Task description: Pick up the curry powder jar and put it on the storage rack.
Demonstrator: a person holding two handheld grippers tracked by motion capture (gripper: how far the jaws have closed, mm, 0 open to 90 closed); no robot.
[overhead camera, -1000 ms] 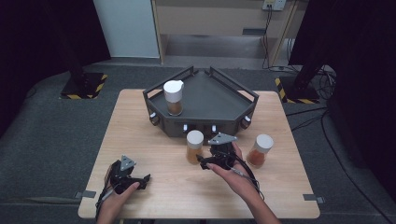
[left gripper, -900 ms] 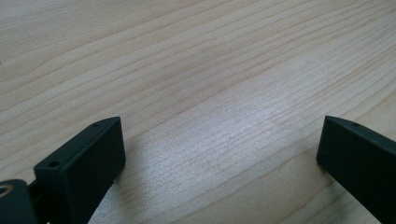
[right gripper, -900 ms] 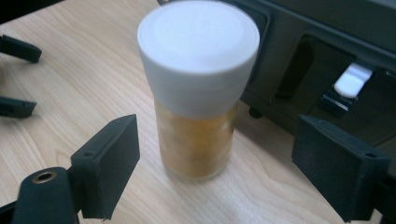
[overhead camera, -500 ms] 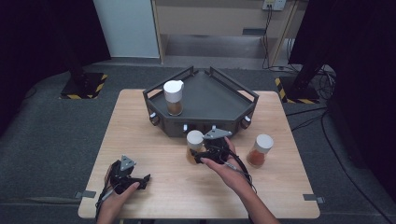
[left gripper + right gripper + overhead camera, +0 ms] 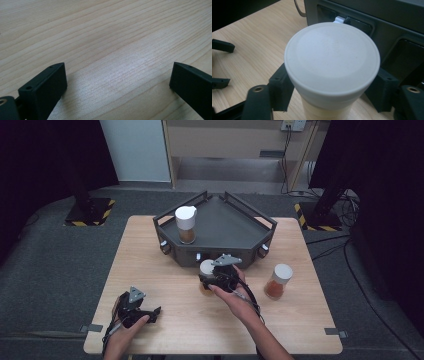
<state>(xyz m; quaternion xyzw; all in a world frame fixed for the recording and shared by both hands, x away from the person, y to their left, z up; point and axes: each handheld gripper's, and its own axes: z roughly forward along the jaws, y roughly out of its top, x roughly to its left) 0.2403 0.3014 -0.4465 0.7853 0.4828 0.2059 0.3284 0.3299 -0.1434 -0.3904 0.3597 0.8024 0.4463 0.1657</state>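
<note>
right gripper (image 5: 329,97) jaws clamp jar (image 5: 332,62) | left gripper (image 5: 117,85) apart over table (image 5: 100,37) | high view: 3 jars

The jar (image 5: 332,72) is a small clear container with a broad, round white lid, holding a brown-orange filling in its lower part. It stands upright on the tabletop (image 5: 150,250), just in front of the dark tray's (image 5: 225,215) front wall, near the middle of the tabletop. The right gripper (image 5: 216,275) has its jaws on either side of the jar, just below the lid's rim, pressing against its sides.
</note>
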